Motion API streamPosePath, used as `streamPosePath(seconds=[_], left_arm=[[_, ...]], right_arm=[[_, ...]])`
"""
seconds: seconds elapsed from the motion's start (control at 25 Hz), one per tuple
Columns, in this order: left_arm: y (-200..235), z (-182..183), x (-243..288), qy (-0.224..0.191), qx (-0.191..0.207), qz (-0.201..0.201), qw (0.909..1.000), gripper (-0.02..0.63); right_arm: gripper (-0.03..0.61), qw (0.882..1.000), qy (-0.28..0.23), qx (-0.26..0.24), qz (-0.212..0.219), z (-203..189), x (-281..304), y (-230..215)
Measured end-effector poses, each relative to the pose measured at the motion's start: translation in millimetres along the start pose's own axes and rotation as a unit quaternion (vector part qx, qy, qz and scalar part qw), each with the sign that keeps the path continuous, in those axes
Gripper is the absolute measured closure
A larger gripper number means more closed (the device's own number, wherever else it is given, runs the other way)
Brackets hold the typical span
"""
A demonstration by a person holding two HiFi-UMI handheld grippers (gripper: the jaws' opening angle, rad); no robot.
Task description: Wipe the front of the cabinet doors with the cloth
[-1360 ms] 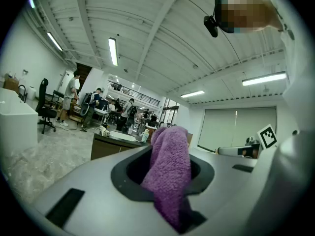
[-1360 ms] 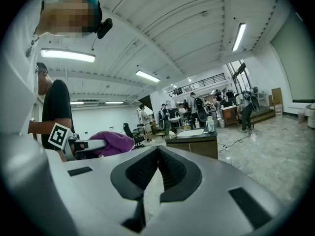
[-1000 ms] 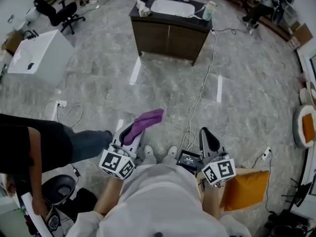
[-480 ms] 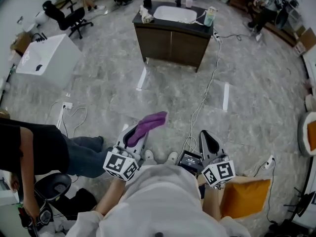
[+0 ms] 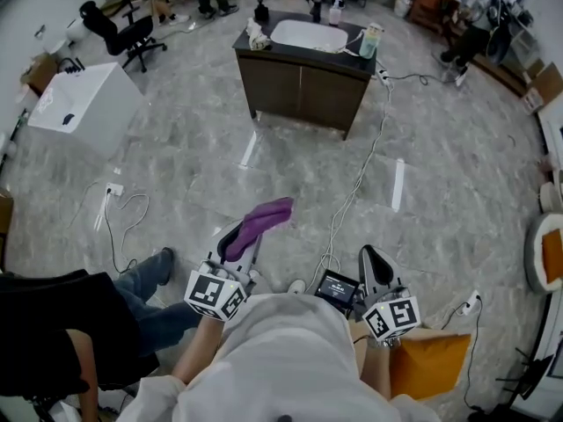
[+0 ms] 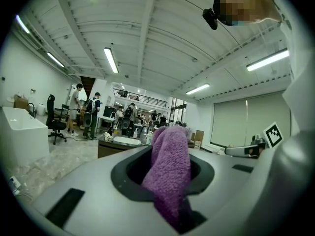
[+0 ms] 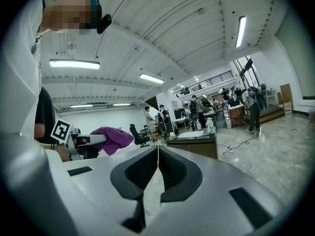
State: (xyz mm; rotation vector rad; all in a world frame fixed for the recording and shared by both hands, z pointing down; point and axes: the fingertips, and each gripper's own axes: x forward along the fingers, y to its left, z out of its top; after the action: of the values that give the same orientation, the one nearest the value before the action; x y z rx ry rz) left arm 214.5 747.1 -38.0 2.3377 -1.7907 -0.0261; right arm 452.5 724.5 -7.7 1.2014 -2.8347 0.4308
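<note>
A dark brown cabinet [image 5: 299, 82] with two front doors and a white sink on top stands far ahead on the grey floor; it also shows small in the left gripper view [image 6: 110, 149] and the right gripper view [image 7: 194, 145]. My left gripper [image 5: 239, 240] is shut on a purple cloth [image 5: 259, 222], which fills the jaws [image 6: 170, 173] and sticks out past the tips. My right gripper [image 5: 374, 262] is shut with nothing in it, its jaws meeting [image 7: 157, 154]. Both grippers are held low near my body, well short of the cabinet.
A white cable [image 5: 352, 192] runs across the floor from the cabinet toward my feet. A white box unit [image 5: 84, 104] and an office chair [image 5: 119, 29] stand at the left. A person crouches at lower left [image 5: 62, 323]. An orange cushion [image 5: 431, 363] lies at my right.
The view has shifted slightly toward the cabinet. The person at the left has moved lower and back. Both grippers hold the same pose, cloth still clamped.
</note>
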Motion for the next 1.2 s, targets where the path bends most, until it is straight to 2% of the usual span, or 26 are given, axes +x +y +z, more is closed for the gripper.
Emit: streamPosePath(seconds=[0.16,0.36,0.56,0.68,0.92,1.04,1.2], left_arm=[[23.2,2.0,6.0,0.001,-0.013,0.02,0.9997,0.523],[63.3,5.3,30.9,-0.007,-0.033,0.028,0.9991,0.523],[119.0,1.7,74.8,0.004,-0.039,0.018,0.999,0.523],[162.2,14.2,109.5,0.004,-0.05,-0.001,0.9987,0.522],[243.0,60.0,179.1,-0.016,-0.011,-0.044,0.9989,0.523],[283.7,72.3,199.4,-0.015,0.015,-0.045,0.9988,0.523],[324.1,70.2,217.9,-0.002,-0.009,-0.027,0.9996,0.523]], right_arm=[[0.551,1.0,0.005,0.005,-0.007,3.9,11.6,-10.4],[0.551,1.0,0.015,-0.005,-0.006,10.2,53.4,-15.7],[0.551,0.999,0.028,-0.005,-0.029,14.7,118.0,-26.0],[0.551,0.999,0.021,-0.006,-0.043,32.1,167.6,-27.5],[0.551,0.997,0.03,-0.056,-0.049,58.5,273.2,-26.3],[0.551,0.996,0.038,-0.067,-0.054,61.0,311.4,-27.9],[0.551,0.995,0.069,-0.066,-0.032,57.5,347.8,-33.0]])
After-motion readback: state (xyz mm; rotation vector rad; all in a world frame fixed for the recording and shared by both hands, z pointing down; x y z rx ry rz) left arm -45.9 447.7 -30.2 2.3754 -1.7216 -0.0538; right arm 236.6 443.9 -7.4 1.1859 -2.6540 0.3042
